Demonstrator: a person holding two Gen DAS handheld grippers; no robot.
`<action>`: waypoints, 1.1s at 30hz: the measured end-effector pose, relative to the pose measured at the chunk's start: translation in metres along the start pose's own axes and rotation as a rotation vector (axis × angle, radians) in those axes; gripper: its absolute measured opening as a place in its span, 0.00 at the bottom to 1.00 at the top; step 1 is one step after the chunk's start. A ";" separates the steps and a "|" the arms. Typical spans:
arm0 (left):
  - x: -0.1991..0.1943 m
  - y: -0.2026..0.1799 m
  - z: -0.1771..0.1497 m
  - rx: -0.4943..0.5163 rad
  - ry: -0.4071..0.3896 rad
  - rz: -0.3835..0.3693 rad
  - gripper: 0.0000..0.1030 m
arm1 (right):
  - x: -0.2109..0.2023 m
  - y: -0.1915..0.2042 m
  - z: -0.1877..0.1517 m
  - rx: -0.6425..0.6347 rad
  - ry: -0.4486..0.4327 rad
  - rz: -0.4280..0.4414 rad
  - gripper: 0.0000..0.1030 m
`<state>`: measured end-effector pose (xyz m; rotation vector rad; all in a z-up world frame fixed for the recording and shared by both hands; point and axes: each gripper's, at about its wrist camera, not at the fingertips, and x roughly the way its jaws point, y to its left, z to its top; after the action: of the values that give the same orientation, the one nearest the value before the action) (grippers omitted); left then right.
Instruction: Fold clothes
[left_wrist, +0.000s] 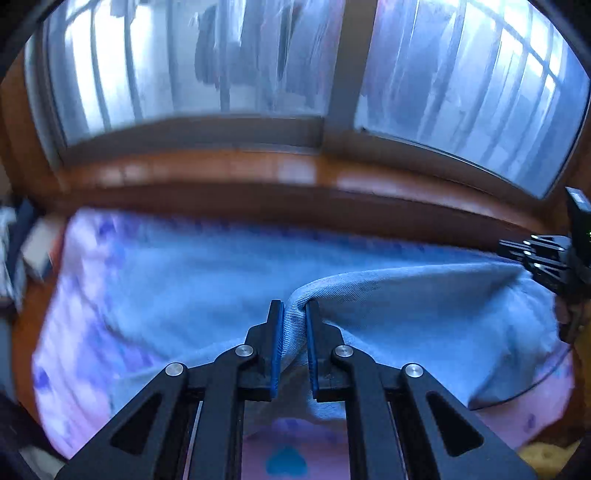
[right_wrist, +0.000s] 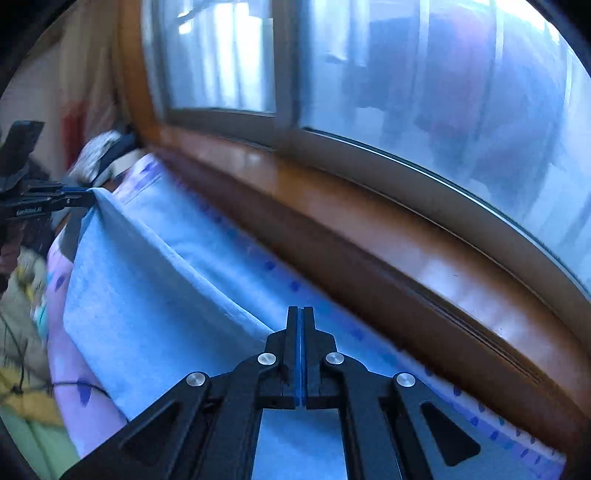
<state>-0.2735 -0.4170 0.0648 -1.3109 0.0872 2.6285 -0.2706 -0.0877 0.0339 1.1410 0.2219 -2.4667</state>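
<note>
below the window (left_wrist: 258, 66), on a bed with a pink-and-purple patterned sheet (left_wrist: 74, 332): one light blue garment (left_wrist: 406, 325), its near edge lifted taut between two grippers. left gripper (left_wrist: 294, 314): clamped on a bunched fold of the edge. right gripper (right_wrist: 300, 321): pads pressed together, fabric running up to them; grip itself hidden. wooden sill (right_wrist: 369, 221) behind.
</note>
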 end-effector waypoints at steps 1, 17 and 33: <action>0.010 0.000 0.010 0.015 0.001 0.019 0.11 | 0.005 -0.007 0.001 0.024 0.006 -0.003 0.00; 0.156 0.009 0.016 -0.038 0.180 0.112 0.14 | 0.055 -0.033 -0.057 0.020 0.281 -0.066 0.03; 0.063 0.081 0.013 -0.176 0.092 0.090 0.32 | 0.019 0.006 -0.033 0.097 0.136 -0.076 0.33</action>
<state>-0.3371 -0.4843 0.0194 -1.5180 -0.0752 2.7022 -0.2559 -0.0890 -0.0022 1.3671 0.1893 -2.4910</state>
